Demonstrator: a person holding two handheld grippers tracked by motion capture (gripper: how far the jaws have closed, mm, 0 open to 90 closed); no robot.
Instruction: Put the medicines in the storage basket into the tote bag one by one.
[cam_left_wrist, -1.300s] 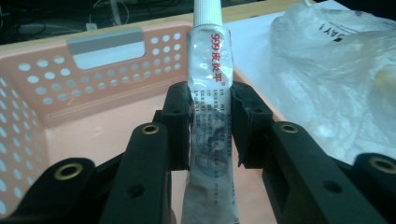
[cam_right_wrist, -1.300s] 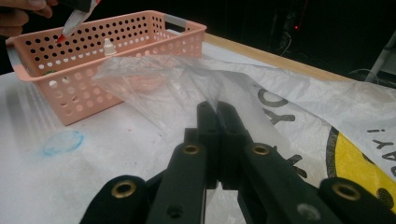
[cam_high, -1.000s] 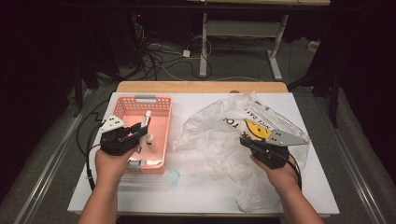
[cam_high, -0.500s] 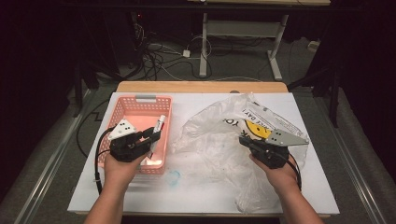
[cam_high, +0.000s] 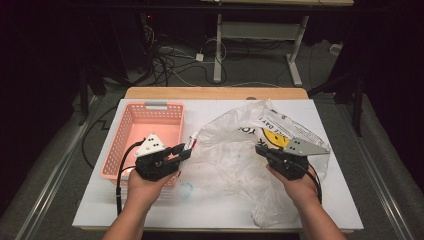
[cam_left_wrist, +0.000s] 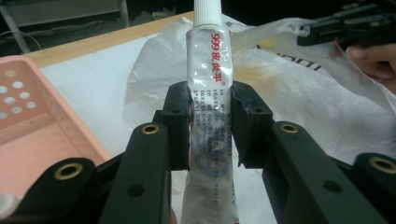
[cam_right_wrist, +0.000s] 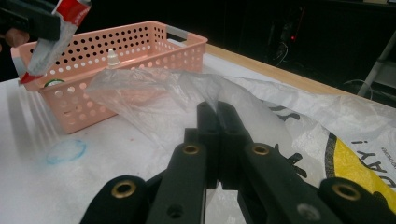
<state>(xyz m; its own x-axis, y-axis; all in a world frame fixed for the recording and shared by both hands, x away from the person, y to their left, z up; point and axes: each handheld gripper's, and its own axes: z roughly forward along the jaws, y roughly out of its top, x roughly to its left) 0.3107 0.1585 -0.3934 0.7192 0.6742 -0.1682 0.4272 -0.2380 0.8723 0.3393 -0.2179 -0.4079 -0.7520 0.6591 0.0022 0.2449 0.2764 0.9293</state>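
My left gripper is shut on a white tube with red print, its cap pointing away from me. In the high view the left gripper hangs over the right rim of the pink basket, and the tube reaches toward the clear plastic bag. My right gripper is shut on a raised fold of the plastic bag, holding it up off the table. The high view puts the right gripper at the bag's middle right.
The pink basket holds a small bottle with a white tip. A blue ring mark lies on the white table in front of the basket. The bag's yellow printed part spreads toward the far right.
My left gripper has carried the tube to the right, from over the basket's inside to its right rim near the bag. The right gripper and the bag have stayed put.
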